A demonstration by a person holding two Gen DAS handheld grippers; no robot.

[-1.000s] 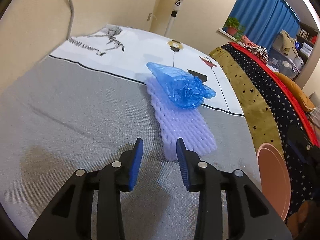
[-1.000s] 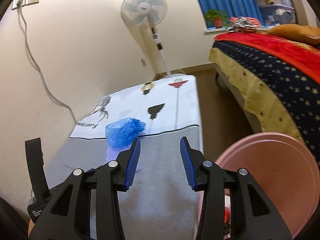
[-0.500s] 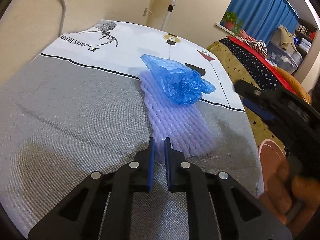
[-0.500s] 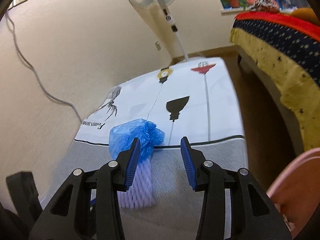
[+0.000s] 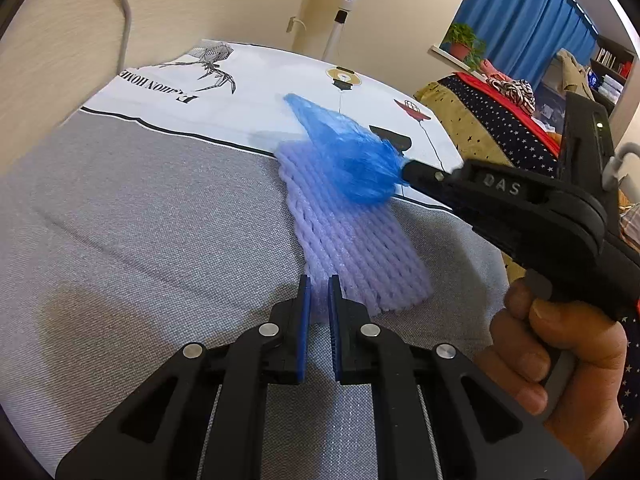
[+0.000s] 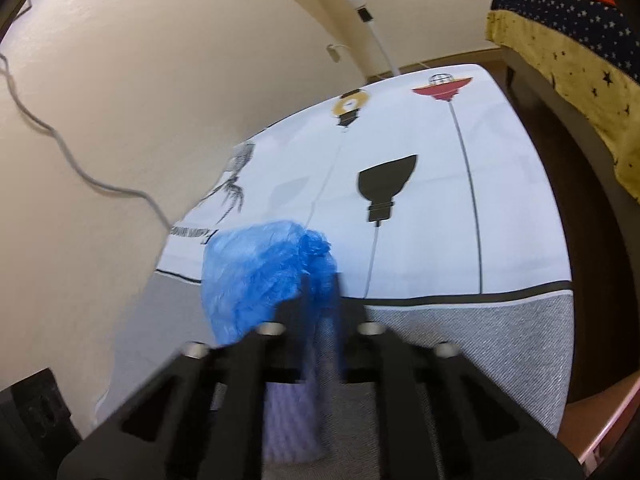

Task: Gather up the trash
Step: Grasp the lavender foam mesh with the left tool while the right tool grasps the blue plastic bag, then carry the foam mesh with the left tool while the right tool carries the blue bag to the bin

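A purple foam net (image 5: 360, 248) lies flat on the grey-and-white tablecloth (image 5: 140, 220). A crumpled blue plastic bag (image 5: 352, 160) rests on its far end. My left gripper (image 5: 318, 300) is shut on the net's near corner, which fills the narrow gap between the pads. My right gripper (image 5: 404, 172) reaches in from the right, held by a hand (image 5: 560, 360), with its tip buried in the bag. In the blurred right wrist view my right gripper (image 6: 320, 304) has its jaws closing tight on a fold of the blue bag (image 6: 256, 276). The foam net (image 6: 288, 420) shows below it.
A standing fan's pole (image 5: 340, 20) rises behind the table, and a cable (image 6: 80, 168) hangs on the wall to the left. A bed with a starry cover (image 5: 500, 120) stands to the right. A pink bin's rim (image 6: 592, 432) sits low beside the table's right edge.
My left gripper closed on the foam net's near corner. My right gripper swung in over the table from the right, sank to the blue bag and closed on it, bunching it.
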